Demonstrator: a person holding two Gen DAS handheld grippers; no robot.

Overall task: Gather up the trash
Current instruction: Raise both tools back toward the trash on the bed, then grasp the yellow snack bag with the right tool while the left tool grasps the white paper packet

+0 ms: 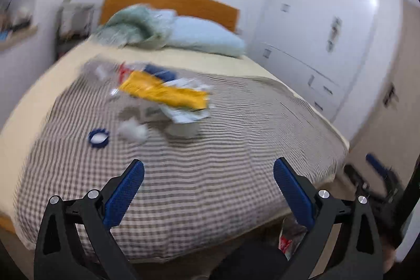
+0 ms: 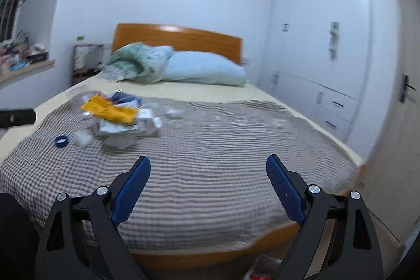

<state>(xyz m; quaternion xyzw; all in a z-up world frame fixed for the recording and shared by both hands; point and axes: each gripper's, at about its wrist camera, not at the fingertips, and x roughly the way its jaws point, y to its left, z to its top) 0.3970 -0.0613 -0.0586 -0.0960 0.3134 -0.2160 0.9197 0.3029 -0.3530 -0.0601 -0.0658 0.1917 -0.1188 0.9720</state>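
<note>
A heap of trash lies on the checked blanket (image 1: 210, 175) of the bed. It holds a yellow wrapper (image 1: 162, 91) (image 2: 110, 109), a blue packet (image 1: 160, 71), white papers (image 1: 183, 114) and clear plastic. In front of it sit a blue ring-shaped cap (image 1: 99, 138) (image 2: 61, 141), a crumpled white tissue (image 1: 132, 131) (image 2: 82, 138) and a clear cup (image 1: 183, 129) on its side. My left gripper (image 1: 208, 162) hangs open above the near part of the blanket, nothing between its fingers. My right gripper (image 2: 208, 157) is also open and empty, well short of the heap.
Pillows (image 2: 204, 68) and a green quilt (image 2: 134, 61) lie by the wooden headboard (image 2: 178, 37). White wardrobes (image 2: 315, 43) line the right wall, with a door (image 2: 401, 96) beside them. A cluttered shelf (image 2: 23, 62) is at the left. Something red and white (image 1: 286, 240) lies below the bed's foot.
</note>
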